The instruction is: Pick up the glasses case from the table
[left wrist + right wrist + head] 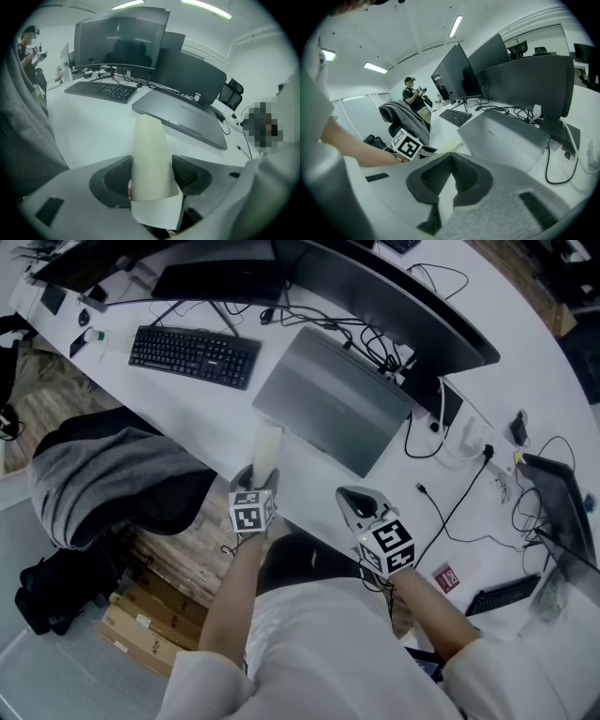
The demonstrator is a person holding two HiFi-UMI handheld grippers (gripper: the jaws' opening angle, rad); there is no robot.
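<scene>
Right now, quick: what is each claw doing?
Left claw: closed on the glasses case.
Right claw: closed, nothing in it.

This is an open-plan office. A long white bench [206, 418] carries wide curved monitors [394, 306] on stands, a black full-size keyboard [192, 354] and a closed grey laptop [333, 404], with black cables [450, 512] trailing across its surface to plugs and adapters. A second keyboard [503, 594] lies at the far right. Drawn up to the bench is a desk chair [112, 474] with a grey jacket thrown over its back, and flat cardboard boxes [141, 624] lie on the wood-look floor [66, 399] beneath. Overhead run strip lights [457, 26] in a plain white ceiling (typical fittings for such rooms). A person [414, 96] stands by the bench's far end.
</scene>
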